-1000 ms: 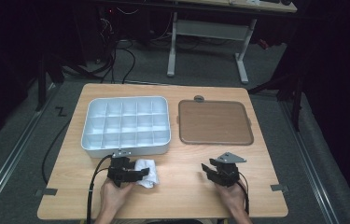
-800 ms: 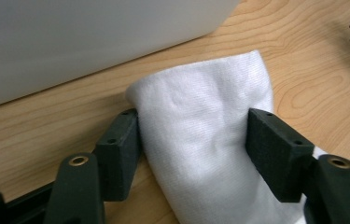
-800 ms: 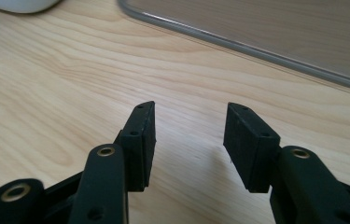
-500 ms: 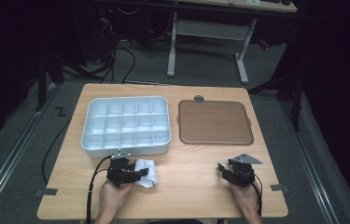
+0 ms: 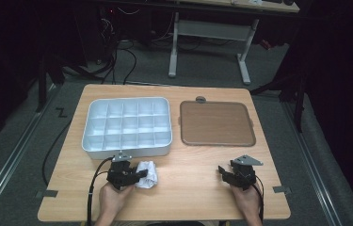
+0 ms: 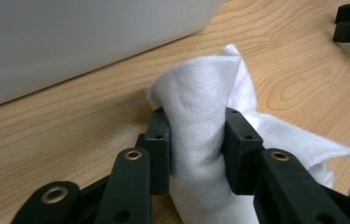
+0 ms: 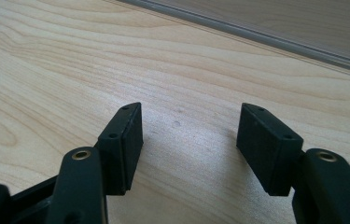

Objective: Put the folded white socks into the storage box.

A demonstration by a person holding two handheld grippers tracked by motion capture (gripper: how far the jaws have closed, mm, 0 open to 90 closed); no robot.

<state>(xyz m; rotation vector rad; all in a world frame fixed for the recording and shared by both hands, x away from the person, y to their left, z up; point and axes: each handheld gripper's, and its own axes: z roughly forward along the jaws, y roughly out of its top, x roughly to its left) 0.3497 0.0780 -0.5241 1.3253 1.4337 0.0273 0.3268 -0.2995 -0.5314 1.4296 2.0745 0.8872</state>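
A pale wooden table [image 5: 188, 197] stands in a dim room. Near its front edge lies one crumpled white cloth [image 6: 200, 116], pinched by the left gripper [image 6: 196, 144], whose jaws have just been closing, likely to lift it. Behind it sit one white compartment tray [image 5: 127, 127] and one brown flat mat [image 5: 216, 123]. The right gripper [image 7: 189, 140], its jaws just opened wide, rests empty.

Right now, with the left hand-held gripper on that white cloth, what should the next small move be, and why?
Probably lift the white cloth a little off the table. The left hand-held gripper has just been closing and its pads pinch a fold of the cloth, so the hold looks ready to test. The right hand-held gripper stands open over bare wood.
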